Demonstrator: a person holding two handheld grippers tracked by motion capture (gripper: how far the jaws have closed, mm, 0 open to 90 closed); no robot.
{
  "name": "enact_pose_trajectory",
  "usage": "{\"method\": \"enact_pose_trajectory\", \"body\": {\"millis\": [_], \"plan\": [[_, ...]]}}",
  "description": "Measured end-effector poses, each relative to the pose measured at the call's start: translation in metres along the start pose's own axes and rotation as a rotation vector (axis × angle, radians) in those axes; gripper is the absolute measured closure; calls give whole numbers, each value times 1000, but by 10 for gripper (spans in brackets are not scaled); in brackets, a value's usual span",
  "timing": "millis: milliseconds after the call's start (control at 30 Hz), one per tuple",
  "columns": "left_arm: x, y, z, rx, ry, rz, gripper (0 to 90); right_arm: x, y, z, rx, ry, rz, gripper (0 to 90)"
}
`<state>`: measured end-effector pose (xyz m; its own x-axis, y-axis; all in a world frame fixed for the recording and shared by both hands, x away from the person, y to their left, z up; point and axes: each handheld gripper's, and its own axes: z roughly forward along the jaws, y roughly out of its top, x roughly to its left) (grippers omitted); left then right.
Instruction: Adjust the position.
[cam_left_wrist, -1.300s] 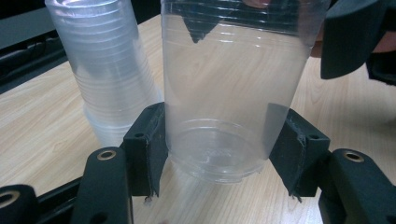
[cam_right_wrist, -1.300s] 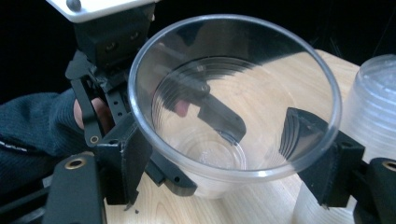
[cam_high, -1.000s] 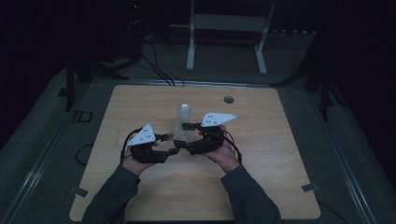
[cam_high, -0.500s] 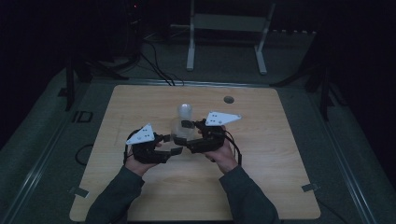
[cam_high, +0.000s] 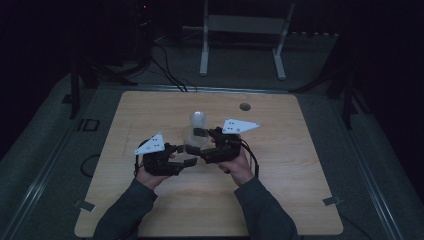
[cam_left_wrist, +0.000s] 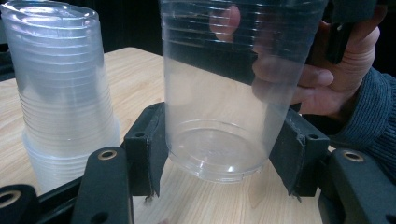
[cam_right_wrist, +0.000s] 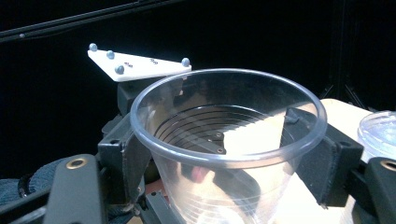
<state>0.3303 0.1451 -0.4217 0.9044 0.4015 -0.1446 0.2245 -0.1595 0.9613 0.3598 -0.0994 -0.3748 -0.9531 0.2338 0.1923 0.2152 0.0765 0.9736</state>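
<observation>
While both forearms lie level over the table (cam_high: 150, 210), the left gripper (cam_high: 181, 155) and right gripper (cam_high: 200, 145) meet tip to tip on one clear cup (cam_left_wrist: 224, 93). Left jaws clamp the cup near its base, pads pressed on both sides; right jaws grip it just under the rim. Cup: transparent, ribbed, upright, empty. Stack (cam_left_wrist: 60, 93) of like cups stands just beside the left jaws.
</observation>
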Motion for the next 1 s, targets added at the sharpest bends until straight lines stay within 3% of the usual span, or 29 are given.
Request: {"method": "enact_pose_trajectory", "body": {"millis": [500,733,1000], "plan": [[0,-1,1,16,-4,5,378,1,1,1,14,-7,-20,275],[1,0,-1,19,35,0,283,1,1,-2,24,-39,-33,287],[2,2,-6,27,85,15,277,-1,0,-2,50,-87,-49,289]]}}
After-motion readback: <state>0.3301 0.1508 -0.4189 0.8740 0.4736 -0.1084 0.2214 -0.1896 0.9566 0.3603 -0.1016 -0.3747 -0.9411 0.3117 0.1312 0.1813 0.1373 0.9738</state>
